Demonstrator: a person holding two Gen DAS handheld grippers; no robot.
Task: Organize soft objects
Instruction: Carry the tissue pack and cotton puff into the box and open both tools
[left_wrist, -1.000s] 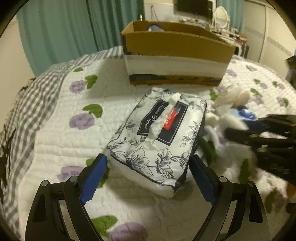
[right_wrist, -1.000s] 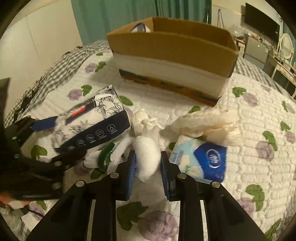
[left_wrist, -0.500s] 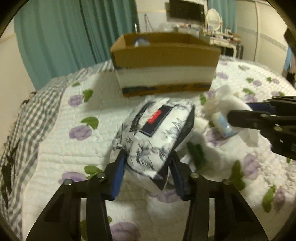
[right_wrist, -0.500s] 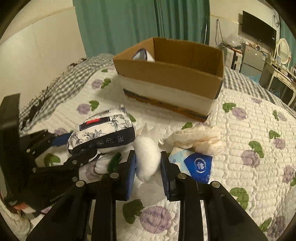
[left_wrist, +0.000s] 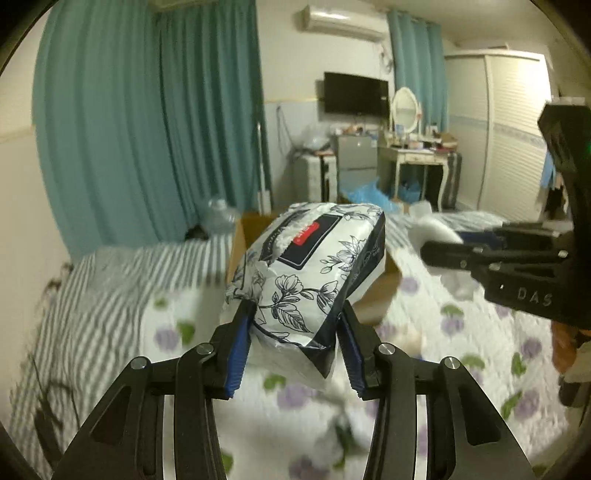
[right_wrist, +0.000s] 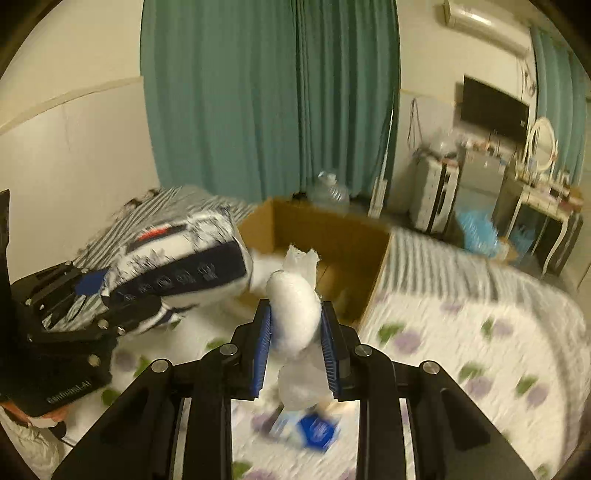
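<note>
My left gripper (left_wrist: 293, 347) is shut on a floral black-and-white tissue pack (left_wrist: 310, 273) and holds it in the air in front of the cardboard box (left_wrist: 380, 291). The pack also shows in the right wrist view (right_wrist: 177, 266), left of the box (right_wrist: 347, 236). My right gripper (right_wrist: 295, 350) is shut on a white bagged cotton wad (right_wrist: 295, 314), lifted above the quilt near the open box. The right gripper also shows in the left wrist view (left_wrist: 439, 251), with the wad (left_wrist: 432, 227) at its tip.
A blue tissue packet (right_wrist: 314, 430) lies on the flowered quilt (right_wrist: 480, 350) below my right gripper. Teal curtains (left_wrist: 147, 129), a dressing table (left_wrist: 417, 155) and a wardrobe (left_wrist: 517, 129) stand beyond the bed. A clear water jug (right_wrist: 328, 192) stands behind the box.
Both grippers rose off the quilt with their loads and moved toward the box. The left gripper closed on the tissue pack during the earlier frames.
</note>
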